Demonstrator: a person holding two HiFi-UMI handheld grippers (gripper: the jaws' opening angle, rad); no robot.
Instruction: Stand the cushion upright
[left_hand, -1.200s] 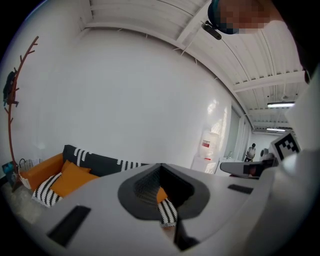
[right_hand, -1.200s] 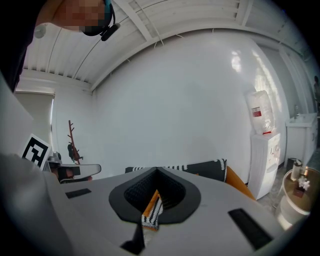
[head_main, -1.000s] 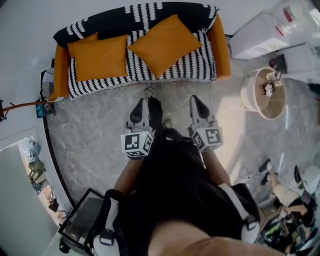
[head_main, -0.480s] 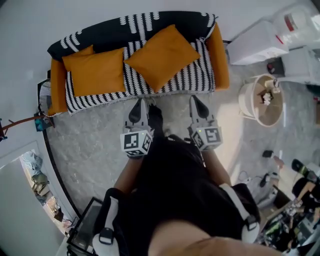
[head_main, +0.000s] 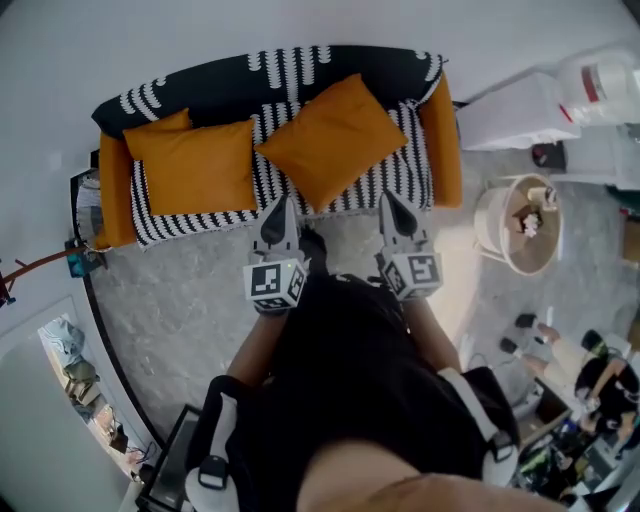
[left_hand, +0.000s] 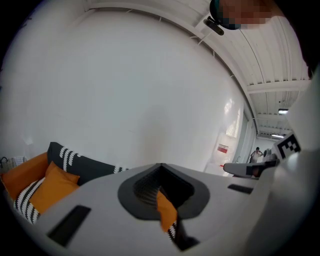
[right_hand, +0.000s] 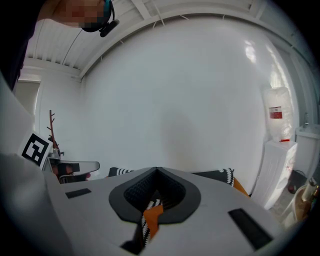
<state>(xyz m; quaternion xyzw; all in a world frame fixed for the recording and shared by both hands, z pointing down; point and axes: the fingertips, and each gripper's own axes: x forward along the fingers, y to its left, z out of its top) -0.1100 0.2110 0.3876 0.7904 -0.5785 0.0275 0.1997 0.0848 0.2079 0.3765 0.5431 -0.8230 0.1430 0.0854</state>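
A sofa (head_main: 395, 165) with a black-and-white striped cover and orange arms stands against the wall. Two orange cushions are on it. The left cushion (head_main: 190, 165) leans on the backrest, and it also shows in the left gripper view as the left cushion (left_hand: 52, 187). The right cushion (head_main: 335, 135) sits turned like a diamond across seat and backrest. My left gripper (head_main: 281, 202) is shut and empty, just short of the seat's front edge. My right gripper (head_main: 389, 198) is shut and empty beside it. Each gripper view shows closed jaws: the left gripper (left_hand: 160, 167) and the right gripper (right_hand: 156, 172).
A round beige basket (head_main: 497, 215) stands on the floor right of the sofa, with white boxes (head_main: 515, 100) behind it. A thin coat stand (head_main: 35, 265) is at the left. A black cart (head_main: 170, 470) is at the lower left. People sit at the lower right.
Both grippers have moved forward together over the floor, up to the sofa's front edge. Their jaws stayed shut. The cushions have not moved.
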